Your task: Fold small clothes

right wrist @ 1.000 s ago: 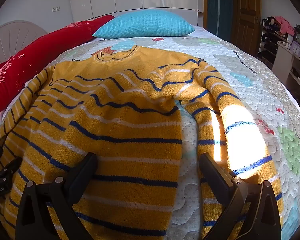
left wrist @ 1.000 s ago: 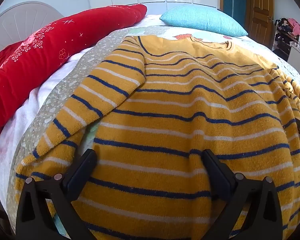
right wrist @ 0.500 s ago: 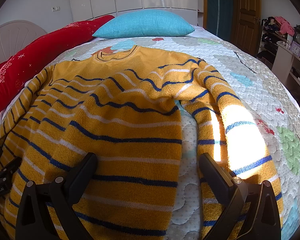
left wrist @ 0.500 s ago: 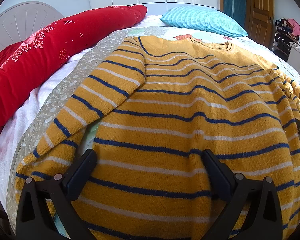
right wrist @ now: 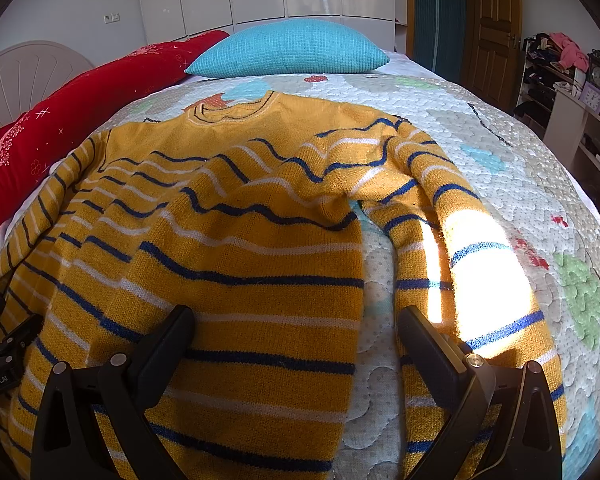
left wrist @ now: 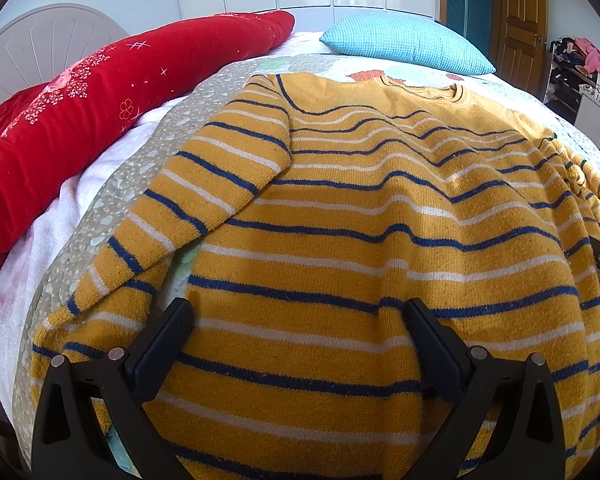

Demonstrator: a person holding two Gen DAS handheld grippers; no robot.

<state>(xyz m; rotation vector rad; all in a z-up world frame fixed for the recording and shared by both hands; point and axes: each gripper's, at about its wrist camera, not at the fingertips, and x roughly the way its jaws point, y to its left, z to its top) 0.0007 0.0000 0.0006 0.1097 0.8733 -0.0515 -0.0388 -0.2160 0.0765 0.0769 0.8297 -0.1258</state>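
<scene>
We find open quilt on the bed to the right of the sweater, and a bare strip between its body and right sleeve. To the left, the red duvet banks up near the left sleeve. Beyond the collar, the blue pillow closes the far end.
</scene>
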